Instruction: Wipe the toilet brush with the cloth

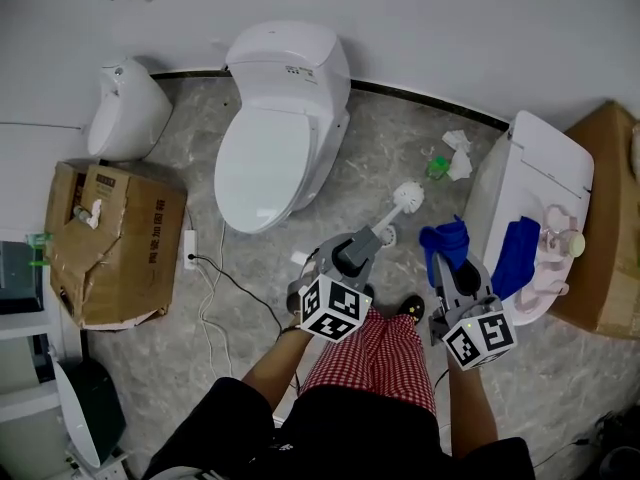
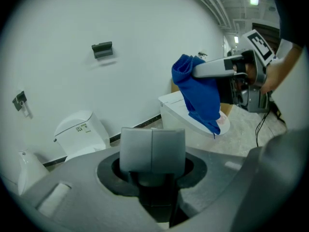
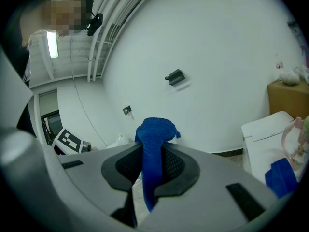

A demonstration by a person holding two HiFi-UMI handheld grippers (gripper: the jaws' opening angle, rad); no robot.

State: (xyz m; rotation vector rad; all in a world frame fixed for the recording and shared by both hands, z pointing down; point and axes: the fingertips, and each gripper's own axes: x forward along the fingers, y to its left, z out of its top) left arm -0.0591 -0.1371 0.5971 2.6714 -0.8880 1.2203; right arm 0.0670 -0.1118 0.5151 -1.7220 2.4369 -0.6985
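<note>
Take the white toilet [image 1: 275, 128] in the middle of the floor as the marker. To its left sits a torn cardboard box [image 1: 115, 243], well out of the way. Just in front of the bowl and a little to its right, the left gripper [image 1: 368, 240] is clamped on the grey handle of the toilet brush [image 1: 408, 197]. The brush's white bristle head sticks out toward the toilet's right flank. Further right of the toilet, the right gripper [image 1: 446, 260] pinches a blue cloth [image 1: 446, 238]. Its own view shows the fabric squeezed between the jaws, a bunch standing above them and a tail hanging below. Cloth and brush head are near each other but apart, so the wiping looks not yet begun.

To do it well, the left hand should probably hold the brush steady while the right brings the cloth in. The loose bunch should lead, so that fabric rather than jaw plastic meets the bristles. Stroke from the neck outward, turning the brush a little between strokes. The grip sits far from the head, so light pressure seems wise, or the handle may pivot in the jaws. Far right of the marker, a second blue cloth [image 1: 517, 252] lies on another toilet [image 1: 560, 158].
</note>
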